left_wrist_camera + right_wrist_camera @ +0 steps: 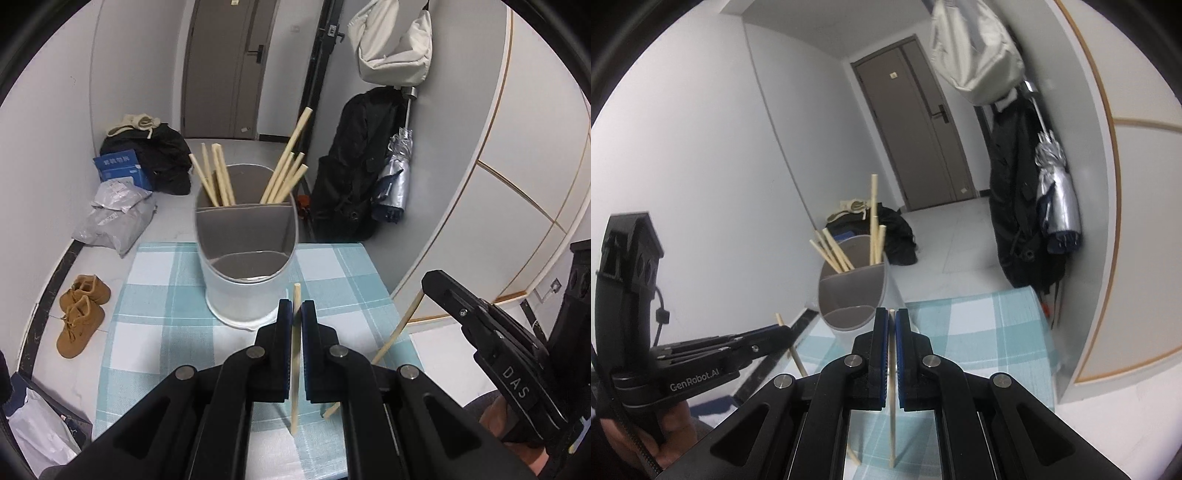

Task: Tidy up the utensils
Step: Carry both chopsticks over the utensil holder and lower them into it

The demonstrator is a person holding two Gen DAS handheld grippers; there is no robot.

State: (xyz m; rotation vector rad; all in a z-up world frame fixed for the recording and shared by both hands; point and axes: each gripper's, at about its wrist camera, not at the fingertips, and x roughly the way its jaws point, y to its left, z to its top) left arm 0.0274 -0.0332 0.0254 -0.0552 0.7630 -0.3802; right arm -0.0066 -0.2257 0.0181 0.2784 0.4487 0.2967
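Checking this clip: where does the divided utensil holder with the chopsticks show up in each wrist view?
Left wrist view: the utensil holder stands centre frame on the checked tablecloth, just beyond the left tongs.
Right wrist view: the same holder sits left of centre, tilted in the frame, just beyond the right tongs.
Shared landmark: the grey door behind it.

Left claw (296, 314) clamped, right claw (892, 321) clamped

A small table (155, 295) covered in a blue-and-white checked cloth carries a white utensil holder (245, 266) with grey compartments, standing near the tabletop's far edge, about midway between its side edges.
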